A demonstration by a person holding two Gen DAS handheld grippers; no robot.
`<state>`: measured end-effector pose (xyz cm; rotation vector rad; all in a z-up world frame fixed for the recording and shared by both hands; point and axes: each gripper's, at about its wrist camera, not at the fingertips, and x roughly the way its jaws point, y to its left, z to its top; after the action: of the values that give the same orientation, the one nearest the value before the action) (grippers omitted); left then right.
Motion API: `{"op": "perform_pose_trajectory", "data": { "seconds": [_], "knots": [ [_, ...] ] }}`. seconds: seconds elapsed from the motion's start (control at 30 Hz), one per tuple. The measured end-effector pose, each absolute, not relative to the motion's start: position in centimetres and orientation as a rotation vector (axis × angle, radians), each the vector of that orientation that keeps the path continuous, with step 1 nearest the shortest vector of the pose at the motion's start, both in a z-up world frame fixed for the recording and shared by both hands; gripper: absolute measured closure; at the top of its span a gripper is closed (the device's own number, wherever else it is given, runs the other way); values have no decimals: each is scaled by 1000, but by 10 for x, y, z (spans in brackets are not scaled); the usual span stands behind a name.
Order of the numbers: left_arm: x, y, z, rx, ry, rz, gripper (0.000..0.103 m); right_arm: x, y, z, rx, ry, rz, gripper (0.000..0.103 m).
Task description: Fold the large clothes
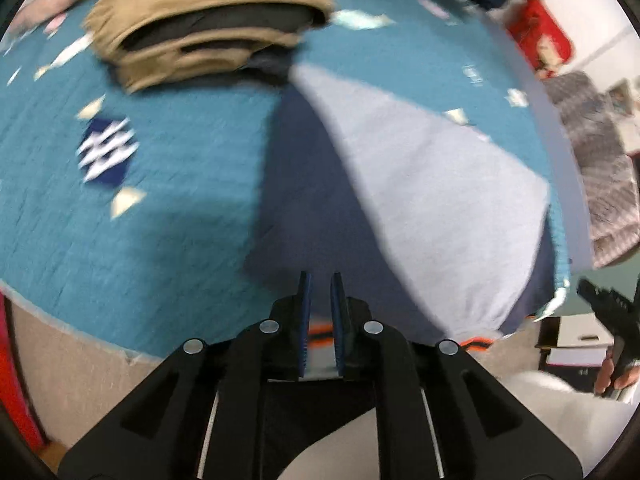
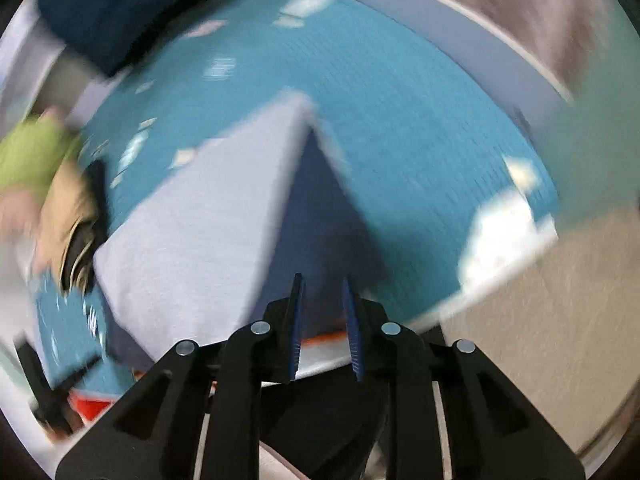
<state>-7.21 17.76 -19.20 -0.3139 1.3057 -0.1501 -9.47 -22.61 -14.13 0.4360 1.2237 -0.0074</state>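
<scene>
A large pale grey-blue garment (image 1: 432, 184) lies on a teal quilt (image 1: 160, 200), raised like a tent at its near edge. My left gripper (image 1: 320, 276) is shut on that edge, with the orange-trimmed hem (image 1: 320, 330) running between the blue pads. In the right wrist view the same garment (image 2: 200, 232) slopes up from the quilt (image 2: 400, 140) to my right gripper (image 2: 322, 280). It is shut on the hem too, with an orange strip (image 2: 324, 338) showing between its pads. Both views are blurred.
A folded tan and dark stack (image 1: 208, 12) sits at the far side of the quilt, with green cloth (image 2: 28, 160) beside it. A dark blue pillow (image 2: 120, 8) lies at the back. A hand (image 1: 616, 376) grips a black handle at right. The bed's near edge (image 1: 80, 320) drops to beige floor.
</scene>
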Motion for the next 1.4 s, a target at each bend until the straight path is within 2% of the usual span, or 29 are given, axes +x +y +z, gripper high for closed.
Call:
{"op": "perform_pose_trajectory", "data": {
  "seconds": [0.13, 0.27, 0.3, 0.33, 0.37, 0.4, 0.5, 0.53, 0.6, 0.7, 0.8, 0.93, 1.03, 1.1, 1.2, 1.4],
  "knots": [
    [-50, 133, -209, -269, 1315, -222, 93, -69, -179, -175, 422, 1320, 163, 86],
    [-40, 95, -252, -189, 1447, -263, 94, -68, -139, -214, 371, 1458, 237, 87],
    [-44, 95, -255, -187, 1433, -265, 94, -70, -135, -228, 349, 1511, 211, 87],
    [-46, 99, -253, -198, 1430, -262, 95, -76, -141, -234, 375, 1504, 222, 92],
    [-48, 105, -253, -199, 1435, -244, 101, -81, -148, -233, 395, 1491, 230, 99],
    [-53, 113, -252, -201, 1437, -222, 101, -85, -154, -233, 383, 1520, 204, 103],
    [-67, 126, -250, -144, 1471, -145, 101, -99, -181, -225, 328, 1563, 75, 102],
    [-69, 128, -245, -138, 1463, -135, 100, -100, -187, -215, 276, 1548, 52, 97],
    [-67, 126, -224, -123, 1387, -147, 100, -94, -195, -191, 337, 1444, 116, 97],
    [-40, 109, -198, -101, 1213, -180, 100, -66, -188, -153, 396, 1187, 207, 97],
    [-5, 81, -196, -132, 1107, -242, 100, -24, -155, -153, 361, 1007, 236, 97],
    [38, 40, -207, -139, 997, -280, 100, 21, -118, -191, 399, 1025, 348, 100],
    [62, 38, -231, -228, 1019, -301, 100, 30, -101, -210, 359, 1039, 431, 100],
    [70, 34, -246, -209, 1016, -312, 100, 40, -85, -224, 267, 1076, 442, 100],
    [69, 33, -268, -177, 1018, -313, 101, 47, -95, -255, 282, 1118, 433, 103],
    [65, 53, -265, -199, 1006, -307, 101, 46, -92, -251, 257, 1066, 405, 103]
  ]
}}
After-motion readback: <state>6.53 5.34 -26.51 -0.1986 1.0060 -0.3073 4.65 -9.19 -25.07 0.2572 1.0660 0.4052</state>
